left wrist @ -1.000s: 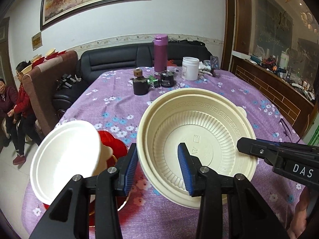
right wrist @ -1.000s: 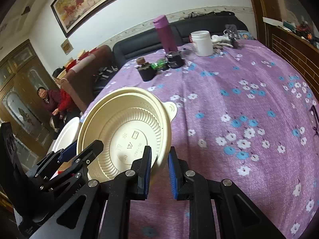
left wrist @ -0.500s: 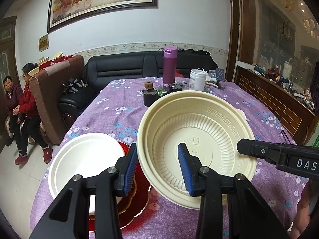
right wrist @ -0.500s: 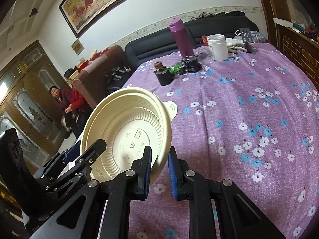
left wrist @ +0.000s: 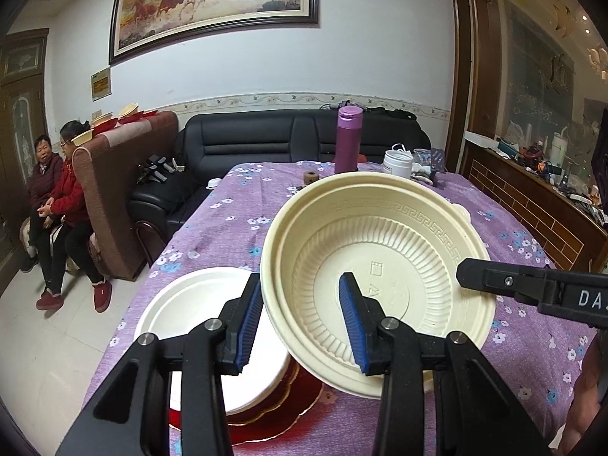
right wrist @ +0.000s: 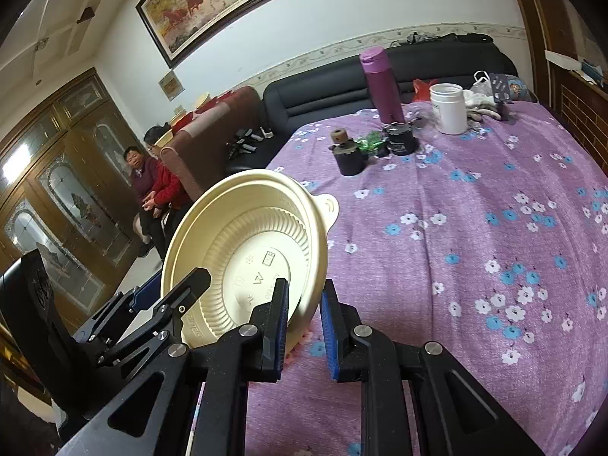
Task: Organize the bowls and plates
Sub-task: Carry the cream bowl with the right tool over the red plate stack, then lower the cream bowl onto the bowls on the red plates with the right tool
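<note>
Both grippers are clamping opposite rims of a cream bowl [left wrist: 380,266], the left gripper [left wrist: 302,323] and right gripper [right wrist: 304,326] holding it tilted above the tabletop [right wrist: 475,228], beside a white plate [left wrist: 197,319]; open cloth is stretching rightward.

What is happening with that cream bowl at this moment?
A person holds a gripper in each hand, and both grip the cream bowl by its rim: the left gripper on the near edge, the right gripper on the opposite side. The bowl is tilted in the air above the purple tablecloth. Beside it, a white plate rests on a red plate.
</note>
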Action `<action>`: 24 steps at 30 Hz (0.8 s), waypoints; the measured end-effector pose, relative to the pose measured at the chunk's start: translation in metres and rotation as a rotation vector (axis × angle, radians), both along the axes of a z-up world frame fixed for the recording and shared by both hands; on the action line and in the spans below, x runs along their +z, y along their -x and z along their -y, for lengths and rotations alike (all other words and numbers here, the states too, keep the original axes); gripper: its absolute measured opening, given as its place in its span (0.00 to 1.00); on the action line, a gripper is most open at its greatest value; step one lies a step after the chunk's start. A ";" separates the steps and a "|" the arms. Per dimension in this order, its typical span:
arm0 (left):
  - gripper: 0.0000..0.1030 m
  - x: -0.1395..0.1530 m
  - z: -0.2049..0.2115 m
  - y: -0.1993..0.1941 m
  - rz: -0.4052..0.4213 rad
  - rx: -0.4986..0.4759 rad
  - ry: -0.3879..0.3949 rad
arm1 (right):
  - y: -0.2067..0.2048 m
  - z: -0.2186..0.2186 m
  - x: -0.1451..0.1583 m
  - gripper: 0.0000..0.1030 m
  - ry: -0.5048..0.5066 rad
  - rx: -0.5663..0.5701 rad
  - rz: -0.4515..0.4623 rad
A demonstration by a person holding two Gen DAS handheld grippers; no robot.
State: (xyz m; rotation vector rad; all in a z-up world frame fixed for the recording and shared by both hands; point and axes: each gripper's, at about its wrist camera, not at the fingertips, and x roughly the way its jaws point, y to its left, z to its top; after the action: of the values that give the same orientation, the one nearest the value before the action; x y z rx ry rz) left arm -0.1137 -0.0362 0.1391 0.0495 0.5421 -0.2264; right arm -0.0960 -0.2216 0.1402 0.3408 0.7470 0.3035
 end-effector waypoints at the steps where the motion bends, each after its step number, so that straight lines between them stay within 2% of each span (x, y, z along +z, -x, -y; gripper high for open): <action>1: 0.38 0.001 -0.003 0.000 0.000 0.004 0.001 | -0.001 -0.002 0.002 0.18 -0.002 0.006 0.002; 13: 0.40 0.006 -0.033 0.004 -0.001 0.060 0.018 | -0.013 -0.034 0.012 0.18 -0.003 0.065 0.001; 24: 0.40 0.009 -0.066 0.002 -0.009 0.117 0.044 | -0.029 -0.067 0.010 0.18 -0.008 0.124 -0.032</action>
State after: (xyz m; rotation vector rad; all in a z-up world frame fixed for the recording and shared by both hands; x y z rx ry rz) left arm -0.1153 0.0303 0.1480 -0.0258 0.5465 -0.1245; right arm -0.0671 -0.1547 0.1503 0.3085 0.8000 0.4189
